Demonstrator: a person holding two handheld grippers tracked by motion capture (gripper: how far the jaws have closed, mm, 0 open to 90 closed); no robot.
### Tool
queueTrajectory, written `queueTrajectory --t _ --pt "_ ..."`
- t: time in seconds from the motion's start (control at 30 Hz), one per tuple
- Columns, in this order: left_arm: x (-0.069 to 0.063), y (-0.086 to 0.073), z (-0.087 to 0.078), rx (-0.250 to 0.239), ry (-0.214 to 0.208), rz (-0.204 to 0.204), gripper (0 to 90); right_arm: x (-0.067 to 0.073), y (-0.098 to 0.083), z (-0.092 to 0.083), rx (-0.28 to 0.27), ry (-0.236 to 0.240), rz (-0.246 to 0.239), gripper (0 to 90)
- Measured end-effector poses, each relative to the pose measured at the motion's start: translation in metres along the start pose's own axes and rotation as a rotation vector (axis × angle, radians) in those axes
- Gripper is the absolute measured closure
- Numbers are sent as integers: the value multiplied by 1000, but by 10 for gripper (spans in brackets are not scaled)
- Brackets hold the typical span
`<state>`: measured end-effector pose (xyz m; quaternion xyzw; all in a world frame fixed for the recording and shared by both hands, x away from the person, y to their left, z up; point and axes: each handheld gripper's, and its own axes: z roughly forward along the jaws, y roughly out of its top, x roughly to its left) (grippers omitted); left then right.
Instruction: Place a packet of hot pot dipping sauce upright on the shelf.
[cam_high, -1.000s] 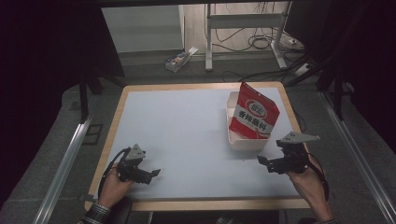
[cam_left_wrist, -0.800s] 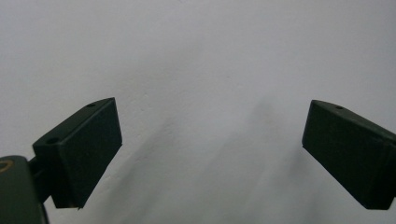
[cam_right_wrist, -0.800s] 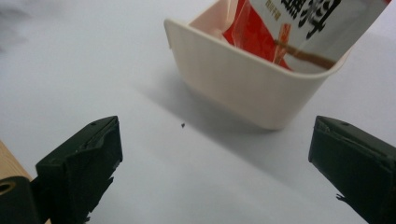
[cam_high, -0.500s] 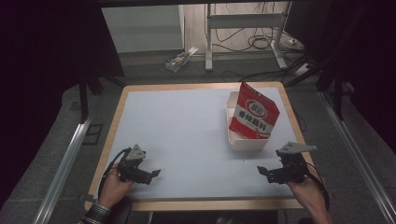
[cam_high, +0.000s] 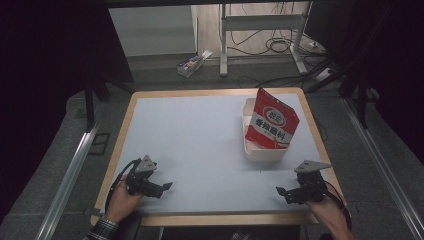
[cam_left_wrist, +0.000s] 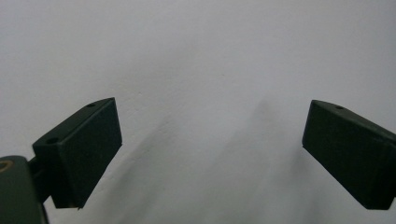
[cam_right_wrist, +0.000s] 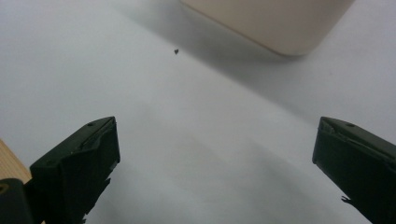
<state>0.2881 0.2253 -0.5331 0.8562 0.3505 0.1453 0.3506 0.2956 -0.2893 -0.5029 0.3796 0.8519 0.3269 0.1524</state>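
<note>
A red snack bag with white lettering stands upright in a cream box at the table's right side. The box's rounded corner appears at the top of the right gripper view. My left gripper rests near the front left edge, open, its jaws wide apart over bare white surface. My right gripper sits near the front right edge, in front of the box and apart from it, open and holding nothing.
The table has a white top with a wooden rim. A tiny dark speck lies on the surface near the box. Beyond the far edge are a metal stand, cables and a small carton on the floor.
My right gripper has drawn back toward the front edge, away from the box. The left gripper has stayed put.
</note>
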Motion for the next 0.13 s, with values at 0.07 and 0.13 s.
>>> queueTrajectory --t 0.07,0.13 --pt "0 0 0 1 -1 0 46 0 -1 3 14 3 2 4" --pt "0 1 0 1 0 1 46 1 -2 6 25 -1 -6 4"
